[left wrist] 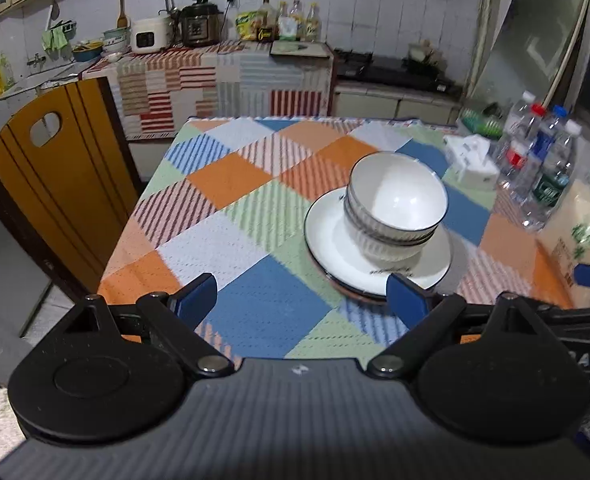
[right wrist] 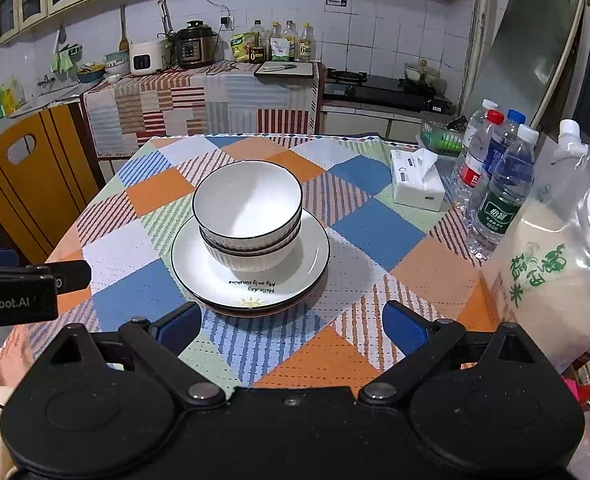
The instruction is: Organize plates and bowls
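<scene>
Two white bowls (right wrist: pixel 247 216) nested one in the other, dark rims, sitting upright in the middle of the top plate (right wrist: pixel 251 276); that plate is white with a dark rim and printed lettering, stacked on at least one more plate, brownish edge showing below; whole stack rests on the checked tablecloth (right wrist: pixel 375 232), roughly table centre; tissue box (right wrist: pixel 417 180) beyond-right of the stack, apart from it; water bottles (right wrist: pixel 499 184) right of the tissue box; rice bag (right wrist: pixel 551 280) near the bottles at the table's right edge; yellow chair (left wrist: pixel 55 196) left of the stack, off the table; left gripper (left wrist: pixel 301 300) spread wide, empty, just short of the stack; right gripper (right wrist: pixel 293 326) spread wide, empty, stack just ahead between its blue pads (right wrist: pixel 405 330), not touching.
</scene>
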### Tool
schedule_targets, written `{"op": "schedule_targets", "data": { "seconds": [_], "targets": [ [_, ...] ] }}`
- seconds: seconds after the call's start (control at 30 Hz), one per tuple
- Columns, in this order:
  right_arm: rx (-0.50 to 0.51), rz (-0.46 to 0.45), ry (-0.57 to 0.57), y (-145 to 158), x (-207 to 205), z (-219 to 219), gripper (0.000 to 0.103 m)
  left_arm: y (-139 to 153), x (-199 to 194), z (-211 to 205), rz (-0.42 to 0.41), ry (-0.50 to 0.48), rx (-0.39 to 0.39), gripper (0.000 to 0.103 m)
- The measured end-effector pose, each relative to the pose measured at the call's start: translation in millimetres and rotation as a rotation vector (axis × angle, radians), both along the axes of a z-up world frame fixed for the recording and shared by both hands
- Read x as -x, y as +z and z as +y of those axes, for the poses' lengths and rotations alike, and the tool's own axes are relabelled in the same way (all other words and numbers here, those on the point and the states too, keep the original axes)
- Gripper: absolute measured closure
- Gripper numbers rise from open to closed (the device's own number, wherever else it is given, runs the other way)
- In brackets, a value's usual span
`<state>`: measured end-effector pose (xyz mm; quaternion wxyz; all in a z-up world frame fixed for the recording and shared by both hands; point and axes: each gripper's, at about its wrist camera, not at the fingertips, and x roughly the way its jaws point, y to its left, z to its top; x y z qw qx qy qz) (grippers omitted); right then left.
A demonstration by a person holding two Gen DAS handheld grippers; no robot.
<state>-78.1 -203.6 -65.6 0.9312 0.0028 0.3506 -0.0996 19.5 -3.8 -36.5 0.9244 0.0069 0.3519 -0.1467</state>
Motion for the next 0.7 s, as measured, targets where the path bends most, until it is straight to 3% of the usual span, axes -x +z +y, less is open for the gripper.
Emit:
{"op": "schedule_targets", "data": {
  "seconds": [0.33,0.7],
  "targets": [
    [0.011,0.009,-0.015,-3.3,-0.4,-2.7,0.004,0.4,0.6,2.3,-0.005,0.02,0.016,0.004],
    [0.012,0.011,-0.015,-3.6,-1.0,-3.2,0.004,2.8,2.6,2.4,-0.022,0.022,-0.011,0.004]
  ]
}}
